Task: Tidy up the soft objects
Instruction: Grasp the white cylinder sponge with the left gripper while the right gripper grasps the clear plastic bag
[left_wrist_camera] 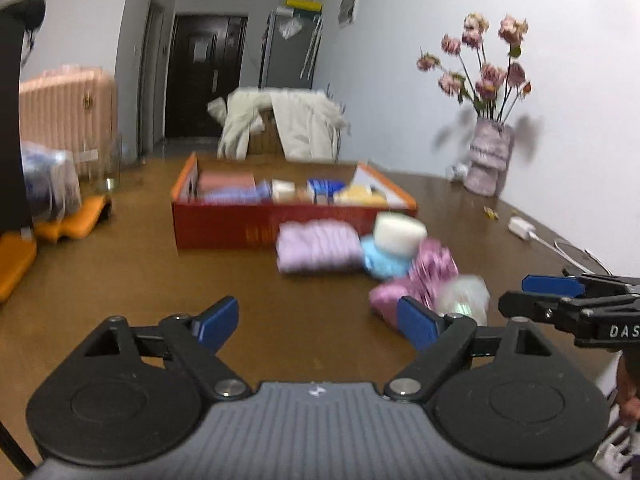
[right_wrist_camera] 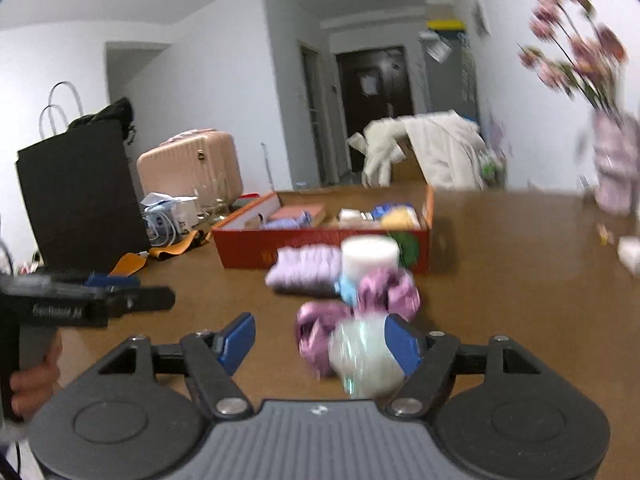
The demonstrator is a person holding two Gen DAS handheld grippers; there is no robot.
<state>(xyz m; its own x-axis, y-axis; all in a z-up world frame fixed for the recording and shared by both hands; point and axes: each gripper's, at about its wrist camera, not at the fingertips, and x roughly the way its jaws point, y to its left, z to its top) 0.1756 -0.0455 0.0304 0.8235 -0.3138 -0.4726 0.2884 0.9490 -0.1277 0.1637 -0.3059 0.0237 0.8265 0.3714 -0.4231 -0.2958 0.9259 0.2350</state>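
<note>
A pile of soft objects lies on the brown table in front of a red box (left_wrist_camera: 240, 228): a folded lilac cloth (left_wrist_camera: 318, 249), a white block (left_wrist_camera: 398, 233) on a blue item (left_wrist_camera: 384, 262), shiny pink pieces (left_wrist_camera: 434, 266) and a pale translucent bundle (left_wrist_camera: 466, 294). The box (right_wrist_camera: 320, 242) holds several soft items. My left gripper (left_wrist_camera: 318, 322) is open and empty, short of the pile. My right gripper (right_wrist_camera: 320, 340) is open; the pale bundle (right_wrist_camera: 364, 354) lies against its right finger, with pink pieces (right_wrist_camera: 316, 330) beside it. The lilac cloth (right_wrist_camera: 306, 270) and white block (right_wrist_camera: 370, 256) lie beyond.
A vase of pink flowers (left_wrist_camera: 488, 152) stands at the table's right. A white charger with cable (left_wrist_camera: 522, 227) lies near the right edge. Orange items (left_wrist_camera: 72, 220) and a black bag (right_wrist_camera: 80, 192) sit on the left. A chair draped in white cloth (left_wrist_camera: 288, 124) stands behind the box.
</note>
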